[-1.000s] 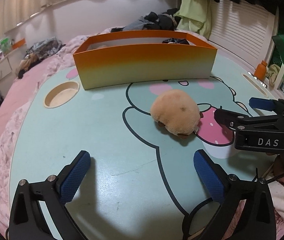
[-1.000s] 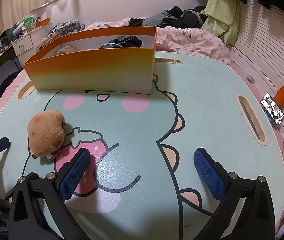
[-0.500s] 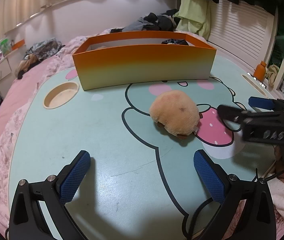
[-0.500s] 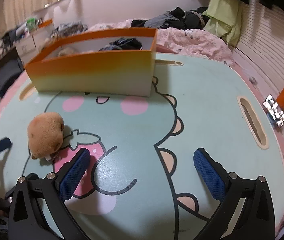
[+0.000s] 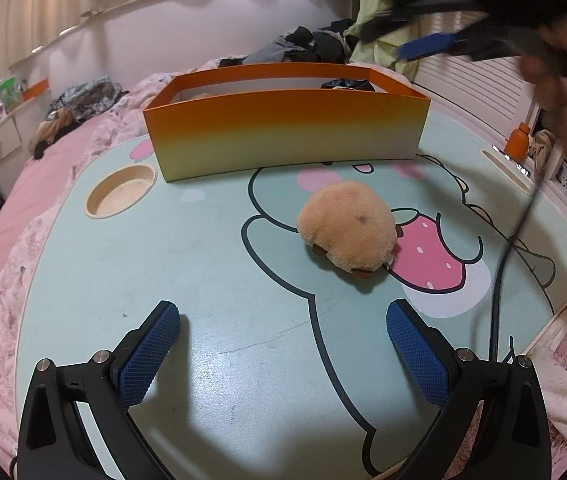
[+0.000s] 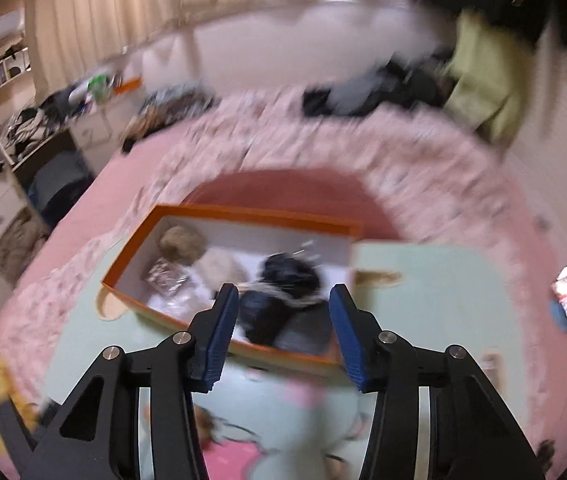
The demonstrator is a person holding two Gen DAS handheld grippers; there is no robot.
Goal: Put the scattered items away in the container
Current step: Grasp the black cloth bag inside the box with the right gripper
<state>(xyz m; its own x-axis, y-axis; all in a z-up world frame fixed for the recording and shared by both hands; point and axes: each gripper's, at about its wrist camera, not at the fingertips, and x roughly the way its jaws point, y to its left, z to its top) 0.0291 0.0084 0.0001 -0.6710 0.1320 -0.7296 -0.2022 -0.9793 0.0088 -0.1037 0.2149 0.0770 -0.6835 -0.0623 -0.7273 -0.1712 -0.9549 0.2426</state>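
While on table [image 5: 131, 264] | plush [image 5: 347, 230] lies beyond left fingers [image 5: 147, 356]

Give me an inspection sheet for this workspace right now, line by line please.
Surface: dinosaur-print table, set on pink bedding.
Job's things: plush toy lies on the table, outside the orange box; box already holds items.
Clutter: round recess in the table.
Grippers: left tongs open, empty, low before the plush; right tongs open, empty, raised above the box, blurred.
Cables: black cable hanging at the right.
Surroundings: clothes piles, curtains.
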